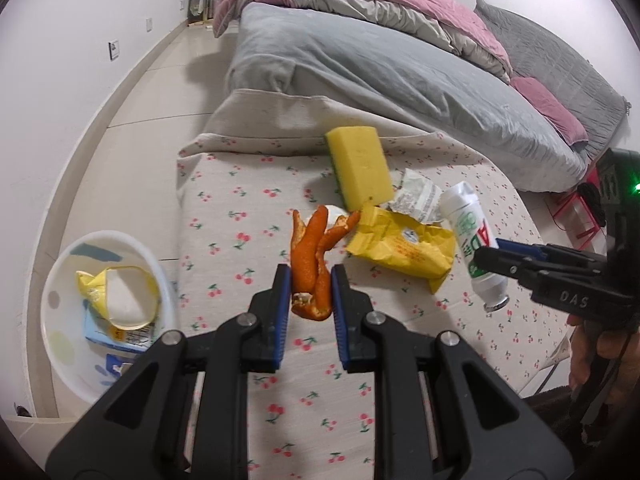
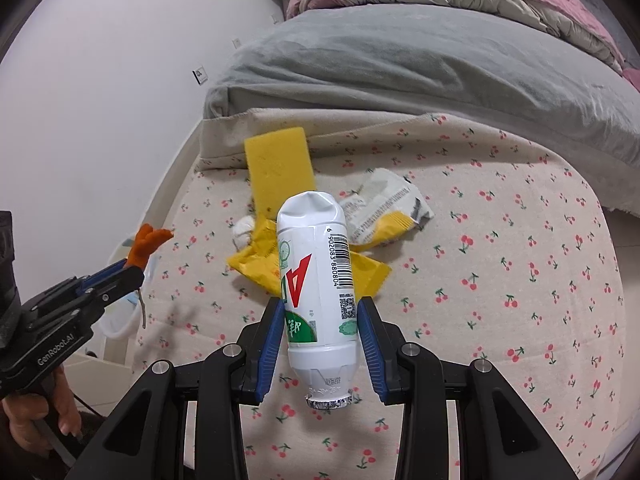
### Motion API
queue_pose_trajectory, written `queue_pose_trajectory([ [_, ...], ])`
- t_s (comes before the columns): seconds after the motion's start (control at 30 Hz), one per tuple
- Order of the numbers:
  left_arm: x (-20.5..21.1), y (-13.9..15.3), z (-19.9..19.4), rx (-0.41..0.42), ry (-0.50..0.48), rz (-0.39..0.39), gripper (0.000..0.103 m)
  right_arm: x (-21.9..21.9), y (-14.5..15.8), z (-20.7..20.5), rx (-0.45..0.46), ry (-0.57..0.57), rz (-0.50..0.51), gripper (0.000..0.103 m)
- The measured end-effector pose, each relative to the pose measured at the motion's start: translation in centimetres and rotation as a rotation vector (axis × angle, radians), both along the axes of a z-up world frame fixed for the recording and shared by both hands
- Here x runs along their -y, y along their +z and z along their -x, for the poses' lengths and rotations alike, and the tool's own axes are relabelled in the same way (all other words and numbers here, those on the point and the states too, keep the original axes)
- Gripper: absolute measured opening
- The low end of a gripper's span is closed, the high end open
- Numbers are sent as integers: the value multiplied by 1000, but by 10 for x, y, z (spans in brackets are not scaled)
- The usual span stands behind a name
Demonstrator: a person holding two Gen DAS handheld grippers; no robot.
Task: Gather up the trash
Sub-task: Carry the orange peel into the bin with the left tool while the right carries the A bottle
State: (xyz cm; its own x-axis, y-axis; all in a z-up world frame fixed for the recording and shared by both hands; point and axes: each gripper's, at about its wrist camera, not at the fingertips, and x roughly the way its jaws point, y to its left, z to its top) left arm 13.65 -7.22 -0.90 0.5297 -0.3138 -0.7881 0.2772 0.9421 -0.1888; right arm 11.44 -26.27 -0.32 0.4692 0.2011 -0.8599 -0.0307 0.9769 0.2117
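Note:
A curled orange peel (image 1: 310,248) hangs lifted above the cherry-print cloth (image 1: 240,216), and my left gripper (image 1: 311,276) is shut on its lower part. In the right wrist view the same peel (image 2: 146,246) sticks up from the left gripper (image 2: 132,272) at the far left. A crumpled white drink bottle (image 2: 316,264) with a foil mouth points toward the camera. My right gripper (image 2: 320,308) is shut on the bottle's lower body, held off the cloth. From the left wrist view, the bottle (image 1: 468,220) and right gripper (image 1: 486,254) are at the right.
A white basin (image 1: 60,344) with wrappers inside sits on the floor to the left. On the cloth lie a yellow sponge (image 2: 280,168), a yellow wrapper (image 2: 256,264), a white printed wrapper (image 2: 384,204) and a tissue ball (image 2: 244,230). A bed (image 1: 360,64) stands behind.

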Motion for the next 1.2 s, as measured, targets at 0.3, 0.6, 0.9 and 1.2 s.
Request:
queue_pose_trajectory([
  [0.3, -36, 1, 2, 25, 57, -12, 22, -31, 7, -6, 22, 47, -3, 38],
  [0.6, -88, -8, 9, 24, 132, -38, 22, -74, 8, -13, 29, 111, -9, 39],
  [0.9, -143, -21, 20, 5, 221, -69, 22, -131, 1, -24, 17, 198, -13, 38],
  [1.2, -182, -29, 22, -19, 287, -53, 22, -186, -11, -36, 0, 277, -30, 38],
])
